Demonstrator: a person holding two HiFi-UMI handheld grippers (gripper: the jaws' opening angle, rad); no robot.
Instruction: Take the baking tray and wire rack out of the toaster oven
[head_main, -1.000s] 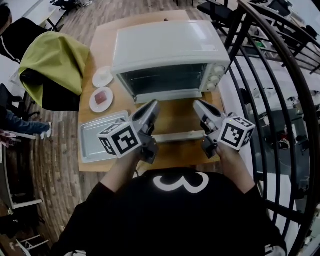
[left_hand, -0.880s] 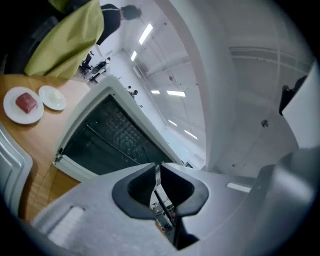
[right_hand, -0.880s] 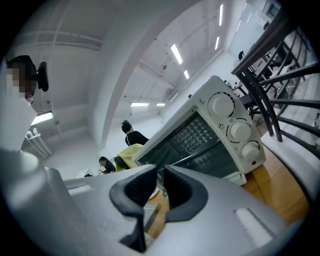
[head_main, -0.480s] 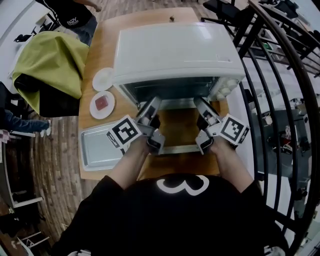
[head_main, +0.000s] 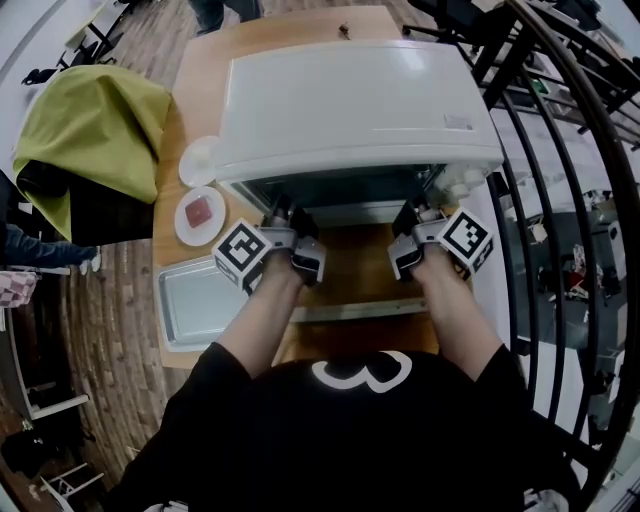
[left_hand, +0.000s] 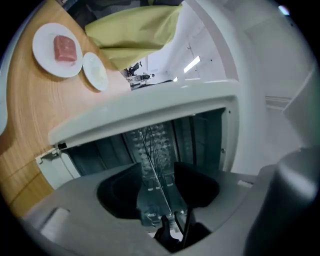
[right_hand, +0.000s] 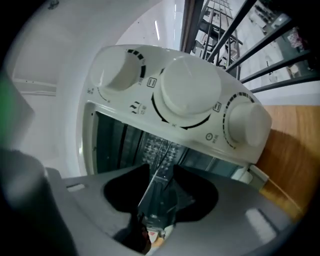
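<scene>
Left gripper (left_hand: 162, 192): fingers (left_hand: 120, 195) stand apart, having just been opening. A thin silver wire rack (left_hand: 152, 167), seen edge-on, runs through the gap. The pads are released from it.

Right gripper (right_hand: 162, 195): fingers (right_hand: 197, 192) are likewise apart and have just been opening. The same rack's edge lies between them, ungripped.

Both grippers point level into the open mouth of a white box-shaped toaster oven (head_main: 355, 100), the left one at the left of the opening and the right one at the right. The wire rack sits inside the oven cavity. The oven door is folded down toward the person and lies under the forearms. Three round white dials (right_hand: 190, 90) sit on the oven's right-hand panel.

The oven stands on a light wooden worktop (head_main: 205, 90). A flat silver metal baking tray (head_main: 195, 305) lies on the worktop outside the oven, left of the lowered door. Just behind the tray is a round white plate with a pink slab of meat (head_main: 201, 215). A smaller white plate (head_main: 197, 160) lies further back, beside the oven's left wall. A yellow-green cloth (head_main: 85, 120) is draped over a dark chair left of the worktop. A black metal railing (head_main: 560, 150) runs along the right.
</scene>
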